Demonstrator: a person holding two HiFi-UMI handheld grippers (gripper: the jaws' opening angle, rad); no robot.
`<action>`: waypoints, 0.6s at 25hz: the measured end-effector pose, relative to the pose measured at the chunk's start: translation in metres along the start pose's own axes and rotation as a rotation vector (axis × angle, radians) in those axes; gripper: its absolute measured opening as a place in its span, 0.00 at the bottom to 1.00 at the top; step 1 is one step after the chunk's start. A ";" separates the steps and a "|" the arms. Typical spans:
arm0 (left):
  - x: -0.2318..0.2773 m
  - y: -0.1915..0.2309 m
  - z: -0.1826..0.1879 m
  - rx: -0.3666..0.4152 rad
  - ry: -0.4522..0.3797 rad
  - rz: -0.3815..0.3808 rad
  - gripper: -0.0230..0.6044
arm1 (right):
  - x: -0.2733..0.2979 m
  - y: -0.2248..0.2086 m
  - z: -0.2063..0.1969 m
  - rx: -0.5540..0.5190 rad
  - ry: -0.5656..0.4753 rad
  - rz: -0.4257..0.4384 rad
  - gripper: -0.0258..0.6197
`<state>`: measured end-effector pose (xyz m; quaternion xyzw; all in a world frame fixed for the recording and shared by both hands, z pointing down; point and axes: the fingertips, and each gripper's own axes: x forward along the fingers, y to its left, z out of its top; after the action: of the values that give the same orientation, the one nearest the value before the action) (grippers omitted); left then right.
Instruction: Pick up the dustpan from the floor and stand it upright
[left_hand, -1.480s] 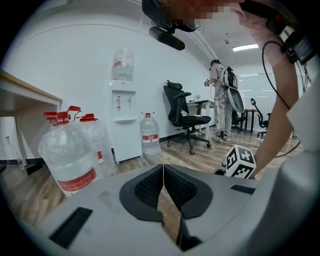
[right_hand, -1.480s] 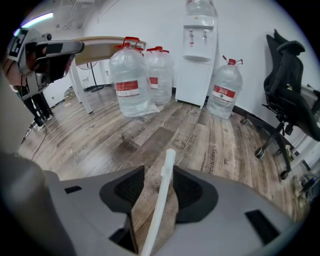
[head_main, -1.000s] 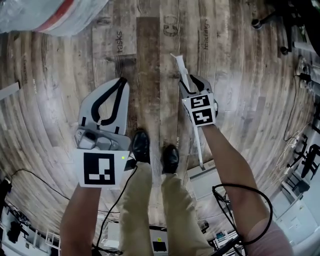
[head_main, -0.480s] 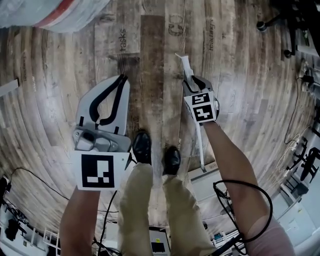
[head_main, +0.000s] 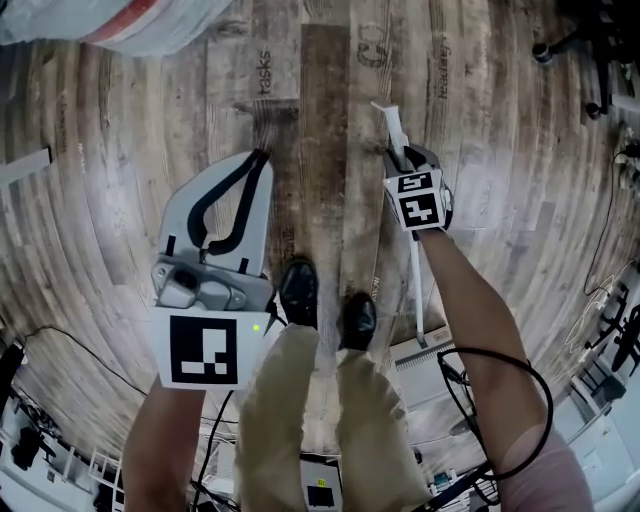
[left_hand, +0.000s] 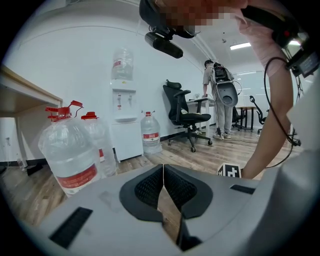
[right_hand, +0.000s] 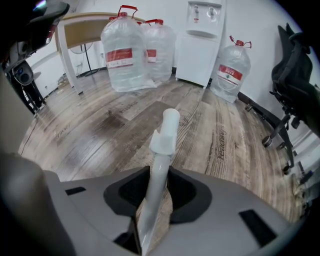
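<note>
1. far left of the black shoes (head_main: 300, 292), at the top corner of the head view, lies a clear water jug (head_main: 130, 20) with a red band, on the wood plank floor (head_main: 100, 200).
2. just left of the shoes hangs the left gripper (head_main: 262, 156), pointing away from the person. in its own view the left gripper (left_hand: 163, 169) has its black pads pressed together at the tips, with nothing between them.
3. beyond those pads, the left gripper view shows more water jugs (left_hand: 67, 155), a white water dispenser (left_hand: 124, 120), a black office chair (left_hand: 187, 112) and a person standing (left_hand: 220, 95) further back.
4. the shoes stand side by side, under tan trouser legs (head_main: 300, 400).
5. just right of the shoes is the dustpan (head_main: 391, 128): its thin white handle runs from a pale ribbed part low beside the right shoe, up through the right gripper (head_main: 402, 158) and out past it. whether the low end touches the floor cannot be told.
6. in its own view the right gripper (right_hand: 159, 175) pinches the dustpan handle (right_hand: 167, 125), which sticks out between the jaws towards the water jugs (right_hand: 125, 50) and the dispenser (right_hand: 202, 40).
7. a black cable (head_main: 500, 370) loops by the right forearm.
</note>
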<state>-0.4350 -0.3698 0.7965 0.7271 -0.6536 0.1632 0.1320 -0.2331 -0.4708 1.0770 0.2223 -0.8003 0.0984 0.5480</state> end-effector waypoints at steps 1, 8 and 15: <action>-0.002 0.000 0.000 0.004 0.000 0.002 0.06 | -0.001 -0.001 0.001 0.014 -0.003 -0.002 0.20; -0.018 -0.010 0.029 0.014 -0.029 0.003 0.06 | -0.041 -0.002 0.014 0.069 -0.042 -0.003 0.19; -0.041 -0.025 0.093 0.001 -0.082 0.005 0.06 | -0.124 -0.018 0.034 0.085 -0.107 -0.022 0.18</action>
<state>-0.4079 -0.3679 0.6957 0.7316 -0.6603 0.1340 0.1042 -0.2156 -0.4688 0.9482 0.2589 -0.8213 0.1142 0.4954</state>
